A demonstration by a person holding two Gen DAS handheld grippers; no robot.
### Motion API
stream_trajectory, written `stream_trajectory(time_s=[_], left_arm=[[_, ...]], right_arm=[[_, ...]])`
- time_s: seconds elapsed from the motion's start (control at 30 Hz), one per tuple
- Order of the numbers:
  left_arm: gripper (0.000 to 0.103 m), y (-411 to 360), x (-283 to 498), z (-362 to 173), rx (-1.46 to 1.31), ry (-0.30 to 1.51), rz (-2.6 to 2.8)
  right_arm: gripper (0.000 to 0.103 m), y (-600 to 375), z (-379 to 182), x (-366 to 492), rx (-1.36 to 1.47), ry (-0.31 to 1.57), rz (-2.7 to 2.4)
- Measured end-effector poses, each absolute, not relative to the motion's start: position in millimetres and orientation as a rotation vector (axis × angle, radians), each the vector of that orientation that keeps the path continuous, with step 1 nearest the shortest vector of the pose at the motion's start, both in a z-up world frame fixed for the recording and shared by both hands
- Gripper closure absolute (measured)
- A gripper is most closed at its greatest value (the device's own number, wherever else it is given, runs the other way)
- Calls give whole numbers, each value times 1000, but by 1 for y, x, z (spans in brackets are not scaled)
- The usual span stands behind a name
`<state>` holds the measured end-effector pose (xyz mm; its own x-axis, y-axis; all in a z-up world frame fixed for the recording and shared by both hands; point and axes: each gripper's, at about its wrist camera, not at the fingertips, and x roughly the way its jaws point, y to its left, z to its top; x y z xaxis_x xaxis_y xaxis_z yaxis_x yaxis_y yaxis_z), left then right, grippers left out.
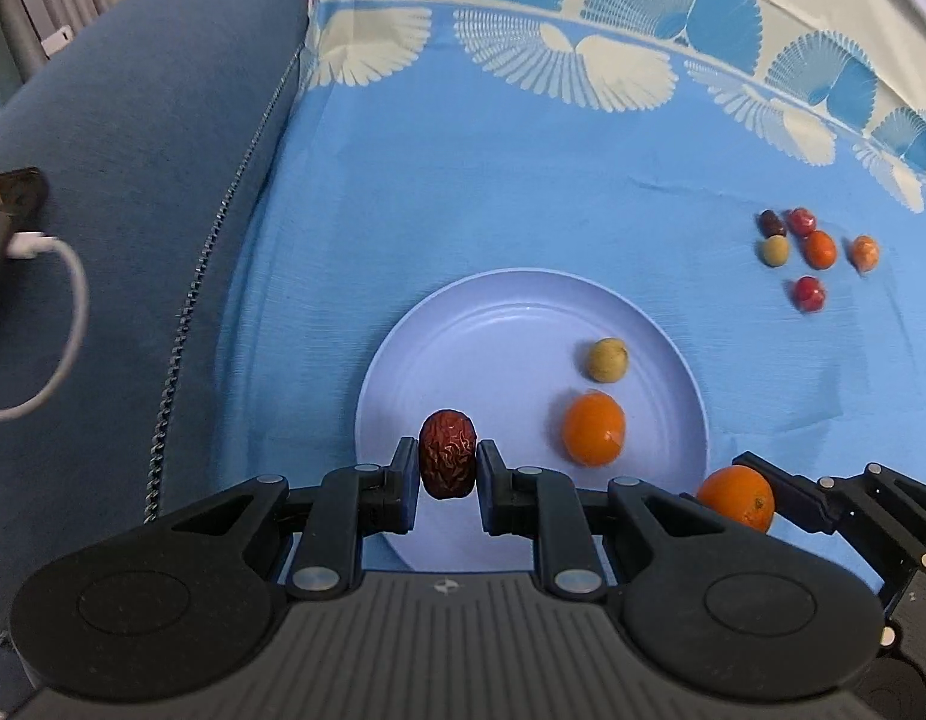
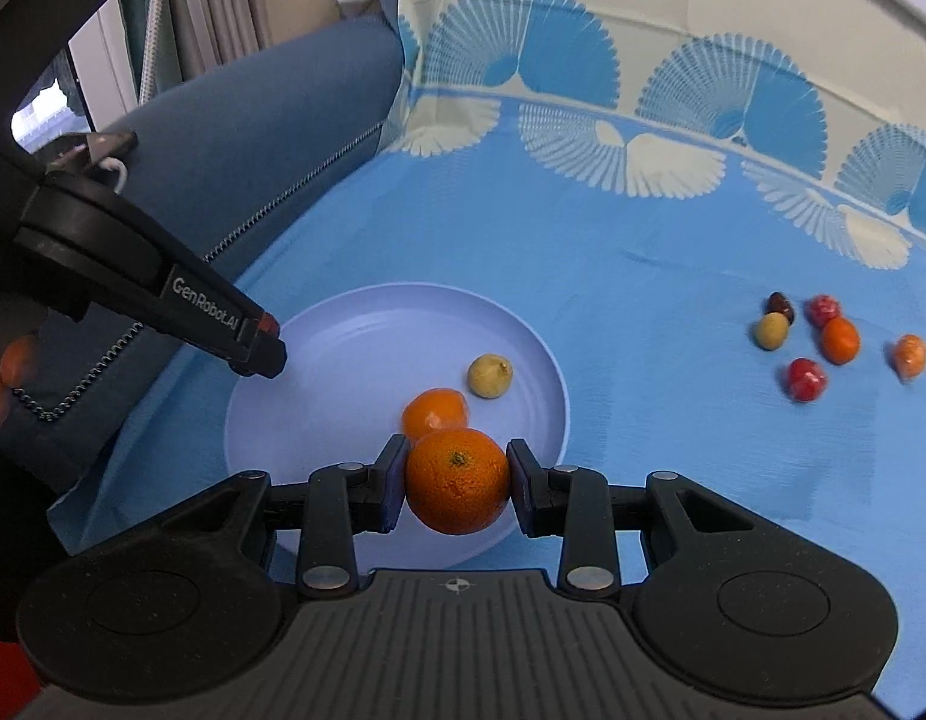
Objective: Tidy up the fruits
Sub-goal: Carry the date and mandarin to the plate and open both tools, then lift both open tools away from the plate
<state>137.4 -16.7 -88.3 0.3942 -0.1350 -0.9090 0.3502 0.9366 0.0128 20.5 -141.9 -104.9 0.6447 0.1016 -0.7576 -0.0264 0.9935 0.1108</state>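
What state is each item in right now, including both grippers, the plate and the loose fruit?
Left gripper: shut on the red date, above the plate's near edge.
Right gripper: shut on the orange.
Plate: holds a small orange fruit and a yellowish fruit, lying apart.
Loose fruit cluster: six pieces on the blue cloth, outside the plate.
Phone: cable plugged in.
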Motion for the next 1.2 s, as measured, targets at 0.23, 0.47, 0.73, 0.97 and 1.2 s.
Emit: stream_trajectory(time_s=[0.23, 0.47, 0.73, 0.97, 1.2], left_arm=[[81, -24, 153, -111, 237, 1148, -327], [0, -19, 143, -87, 226, 1007, -337], [0, 9, 93, -65, 223, 1084, -296], [0, 25, 40, -55, 185, 1099, -174], [0, 21, 0, -28, 181, 1020, -217]], right_arm=[[66, -142, -123, 36, 77, 901, 88], [17, -145, -110, 39, 35, 849, 84], [7, -150, -82, -14, 57, 894, 107], [5, -144, -54, -56, 54, 841, 82], [3, -146, -27, -97, 51, 747, 38]])
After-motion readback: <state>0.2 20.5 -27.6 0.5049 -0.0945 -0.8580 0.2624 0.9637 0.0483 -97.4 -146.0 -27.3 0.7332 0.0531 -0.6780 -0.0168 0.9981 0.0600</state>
